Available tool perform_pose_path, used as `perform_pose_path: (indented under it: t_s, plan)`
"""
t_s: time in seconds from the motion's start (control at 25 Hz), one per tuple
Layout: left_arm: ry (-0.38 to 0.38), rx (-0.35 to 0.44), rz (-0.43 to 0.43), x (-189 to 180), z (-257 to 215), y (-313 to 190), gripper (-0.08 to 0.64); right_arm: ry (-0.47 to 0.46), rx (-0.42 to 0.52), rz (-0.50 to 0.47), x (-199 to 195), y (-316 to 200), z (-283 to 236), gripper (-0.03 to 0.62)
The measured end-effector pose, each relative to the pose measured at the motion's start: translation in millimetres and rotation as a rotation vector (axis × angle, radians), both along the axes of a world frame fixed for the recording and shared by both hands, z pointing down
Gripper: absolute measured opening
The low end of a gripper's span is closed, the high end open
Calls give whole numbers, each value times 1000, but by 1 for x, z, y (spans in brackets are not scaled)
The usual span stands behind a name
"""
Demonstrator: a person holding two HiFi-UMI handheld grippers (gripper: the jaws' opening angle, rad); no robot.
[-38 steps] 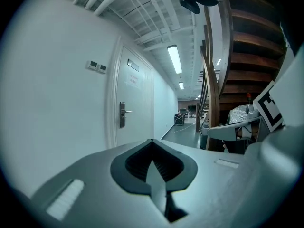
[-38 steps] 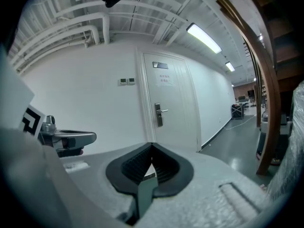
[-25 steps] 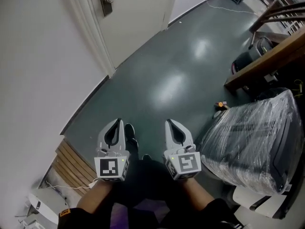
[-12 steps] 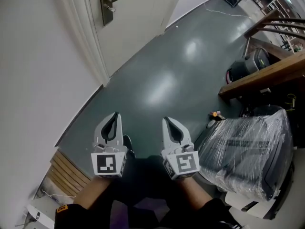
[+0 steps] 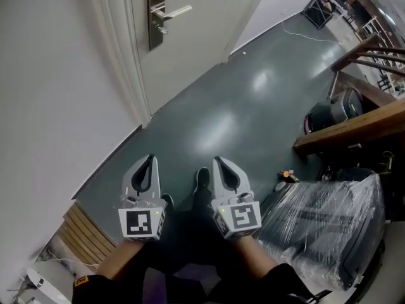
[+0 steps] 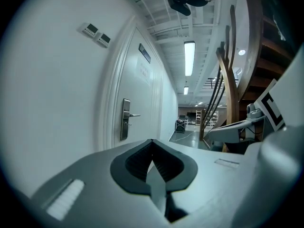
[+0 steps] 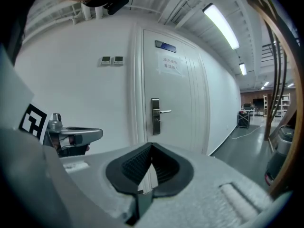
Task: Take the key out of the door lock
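Dark green floor (image 5: pixel 240 106), white door (image 5: pixel 196 37) ahead. Lock plate (image 5: pixel 156 16) stands upright on the door, lever pointing right, well apart from both grippers. The key is too small to make out. Left gripper (image 5: pixel 149 161) and right gripper (image 5: pixel 219 163): fingers closed, nothing held. Left seems marginally nearer.

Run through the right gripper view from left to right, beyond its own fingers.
left gripper → wall switch panels → door lock plate → black crate far down the corridor → wooden stair rail
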State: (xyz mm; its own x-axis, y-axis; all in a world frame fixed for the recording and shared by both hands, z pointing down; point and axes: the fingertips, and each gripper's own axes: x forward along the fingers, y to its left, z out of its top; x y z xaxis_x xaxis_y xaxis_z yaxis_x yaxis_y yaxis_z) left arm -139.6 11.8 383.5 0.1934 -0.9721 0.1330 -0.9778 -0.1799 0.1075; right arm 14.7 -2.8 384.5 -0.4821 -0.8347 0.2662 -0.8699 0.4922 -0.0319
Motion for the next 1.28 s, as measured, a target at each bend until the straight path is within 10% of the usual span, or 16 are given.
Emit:
perform_pose_path:
  t_s: [0.76, 1.28]
  plan:
    - [-76, 1, -225, 66, -10, -138, 17, -89, -28, -337, 36, -171, 10, -8]
    - [-104, -18, -367, 41, -11, -157, 17, -98, -43, -468, -2, -237, 7, -8]
